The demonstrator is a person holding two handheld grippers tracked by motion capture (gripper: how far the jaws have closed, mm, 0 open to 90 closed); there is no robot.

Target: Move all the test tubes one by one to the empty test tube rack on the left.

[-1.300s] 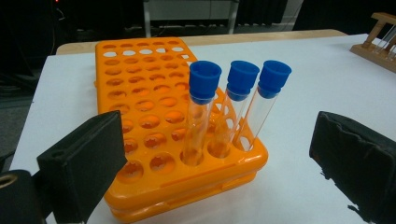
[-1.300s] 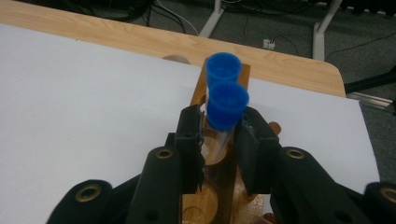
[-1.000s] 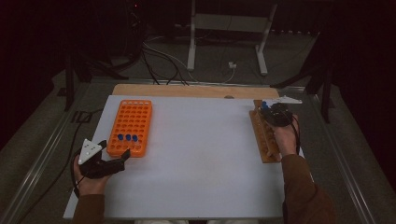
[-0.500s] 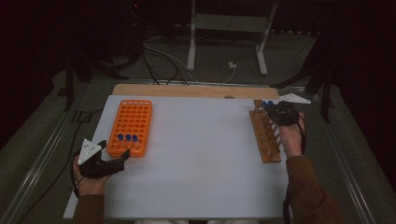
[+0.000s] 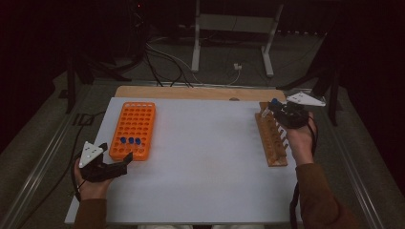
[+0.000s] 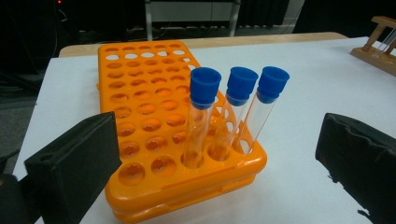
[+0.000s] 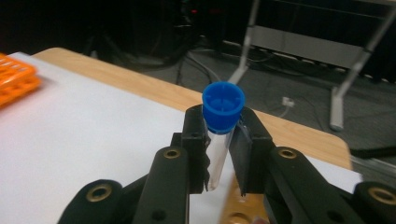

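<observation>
Right gripper has shifted toward the wooden rack's far end, pinching a blue-capped tube; tube base hidden, perhaps lifted clear. Left gripper spread before orange rack; table middle bare.

The high view looks forward and down from above the person's side, taking in the whole white table and the dark floor beyond.

The left gripper view sits low and close to the table near its left front corner, facing across it toward the far right — the orange rack looms large between its own jaws, and the wooden rack shows small at the far edge.

The right gripper view rides above the table's far right end, facing the far edge and the metal stand behind it — the blue-capped tube is very near.

All three views share the white table and the orange rack.
</observation>
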